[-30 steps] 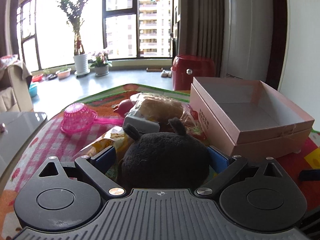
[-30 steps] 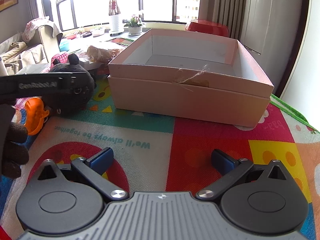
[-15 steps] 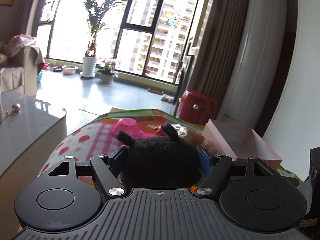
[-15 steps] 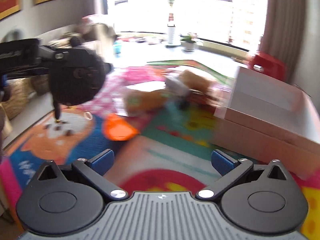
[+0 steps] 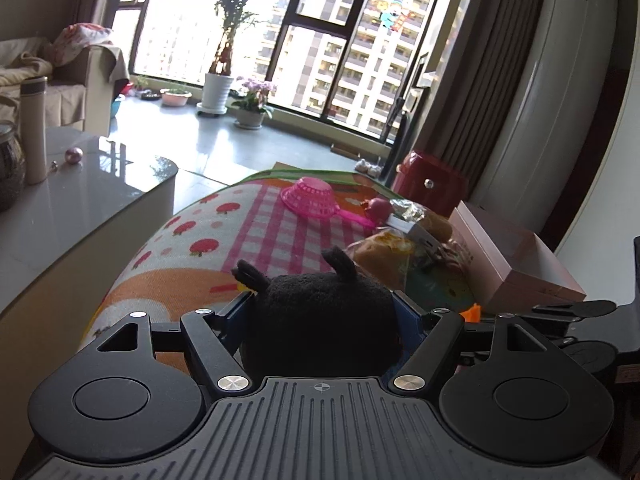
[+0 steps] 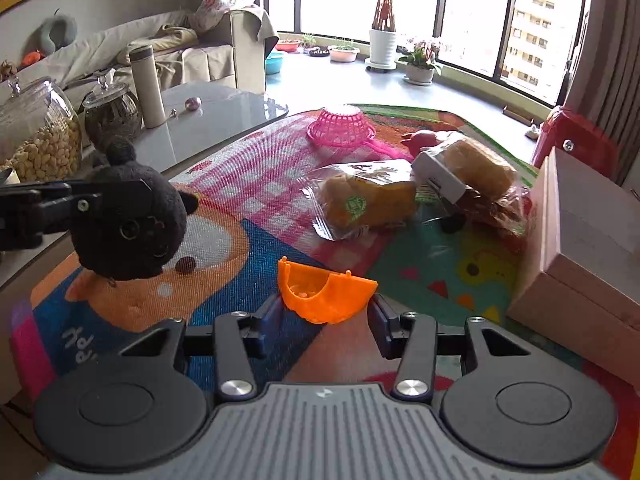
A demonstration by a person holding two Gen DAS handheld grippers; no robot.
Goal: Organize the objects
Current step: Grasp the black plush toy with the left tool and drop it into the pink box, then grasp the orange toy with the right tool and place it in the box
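Note:
My left gripper [image 5: 324, 312] is shut on a black plush toy [image 5: 320, 320] and holds it above the play mat; the toy also shows in the right wrist view [image 6: 128, 224] at the left, in the air. My right gripper [image 6: 326, 312] has its fingers on either side of an orange plastic piece [image 6: 326, 294] on the mat, narrowed close to it; a firm grip does not show. The open pink box [image 6: 584, 232] stands at the right, also seen in the left wrist view [image 5: 516, 264].
Bagged bread [image 6: 368, 200], a second bread pack [image 6: 468, 168], a pink strainer [image 6: 344, 126] and a small pink toy [image 6: 424, 138] lie on the mat. A glass table [image 6: 208, 108] with jars [image 6: 36, 132] and a thermos [image 6: 146, 84] stands left. A red bin [image 6: 576, 144] is behind the box.
My left gripper lifted the black plush off the mat and swung it left. My right gripper turned left from the box, reached the orange piece and narrowed its fingers around it.

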